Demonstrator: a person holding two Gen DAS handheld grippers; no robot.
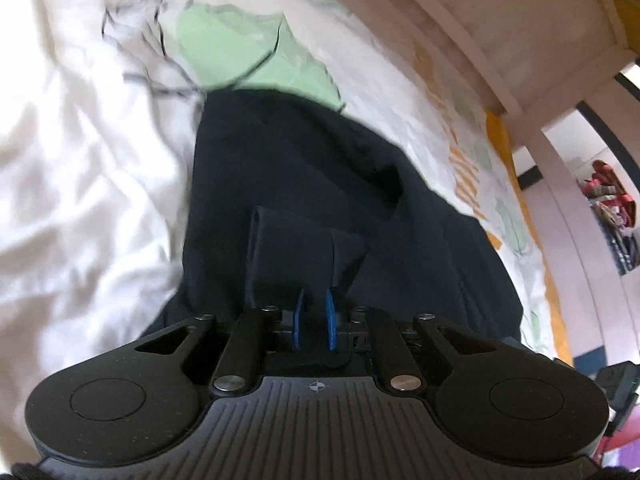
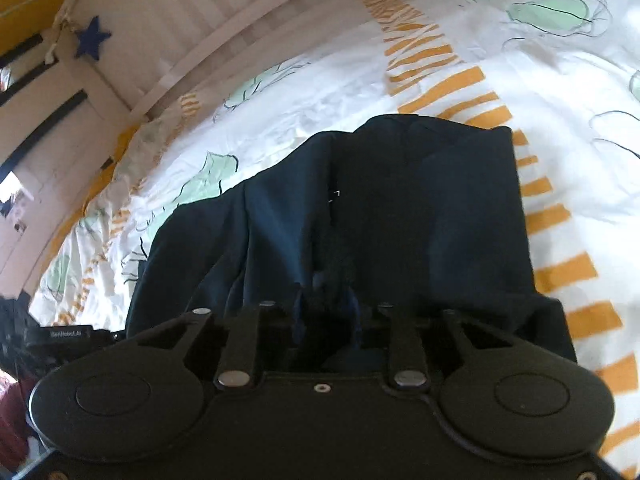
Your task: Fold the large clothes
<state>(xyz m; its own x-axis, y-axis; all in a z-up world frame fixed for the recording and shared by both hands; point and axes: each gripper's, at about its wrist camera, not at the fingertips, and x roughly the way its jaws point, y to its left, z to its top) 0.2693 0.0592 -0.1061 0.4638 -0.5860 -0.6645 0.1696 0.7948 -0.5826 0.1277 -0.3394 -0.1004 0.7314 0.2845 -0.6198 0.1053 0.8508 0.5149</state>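
Both tongs, left (image 1: 314, 316) and right (image 2: 324, 312), angle down gripping dark garment (image 1: 304, 184).

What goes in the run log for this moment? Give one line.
stage: gripping garment | left gripper: shut on garment | right gripper: fabric between fingers, grip unclear | surface: duvet
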